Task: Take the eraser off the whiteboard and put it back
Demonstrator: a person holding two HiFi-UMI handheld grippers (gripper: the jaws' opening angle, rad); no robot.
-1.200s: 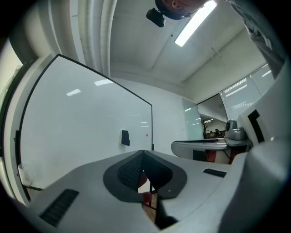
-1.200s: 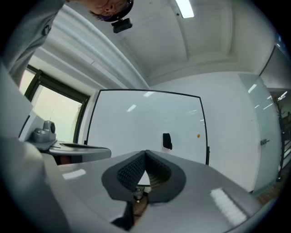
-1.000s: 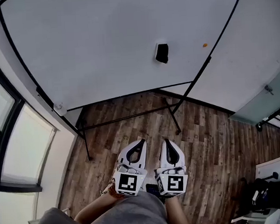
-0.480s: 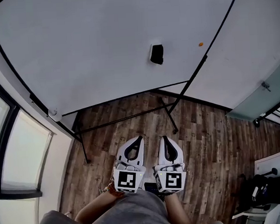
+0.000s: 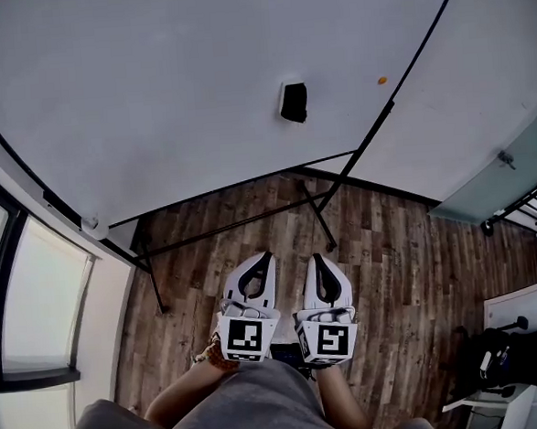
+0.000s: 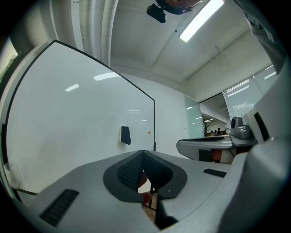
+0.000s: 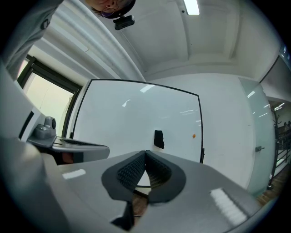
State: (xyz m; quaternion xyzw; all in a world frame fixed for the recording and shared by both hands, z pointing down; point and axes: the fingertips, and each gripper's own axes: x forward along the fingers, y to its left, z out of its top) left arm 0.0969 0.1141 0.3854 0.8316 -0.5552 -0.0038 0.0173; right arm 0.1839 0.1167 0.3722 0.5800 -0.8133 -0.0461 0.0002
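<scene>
A black eraser (image 5: 293, 103) clings to the white whiteboard (image 5: 150, 98) near its right side; it also shows in the left gripper view as the eraser (image 6: 125, 135) and in the right gripper view as the eraser (image 7: 158, 139). My left gripper (image 5: 264, 256) and right gripper (image 5: 316, 258) are side by side over the wooden floor, well short of the board, both pointing level at it. Both are shut with nothing between their tips. A small orange dot (image 5: 382, 80) sits on the board right of the eraser.
The whiteboard stands on a black frame with legs (image 5: 319, 222) on the wood floor (image 5: 410, 272). A window (image 5: 27, 299) is at the left, a glass partition (image 5: 500, 179) at the right, and dark bags (image 5: 521, 356) lie at the lower right.
Both grippers and the person have moved toward the whiteboard together; the board and eraser now sit a little higher and further left in the head view. Both jaws stayed shut.
</scene>
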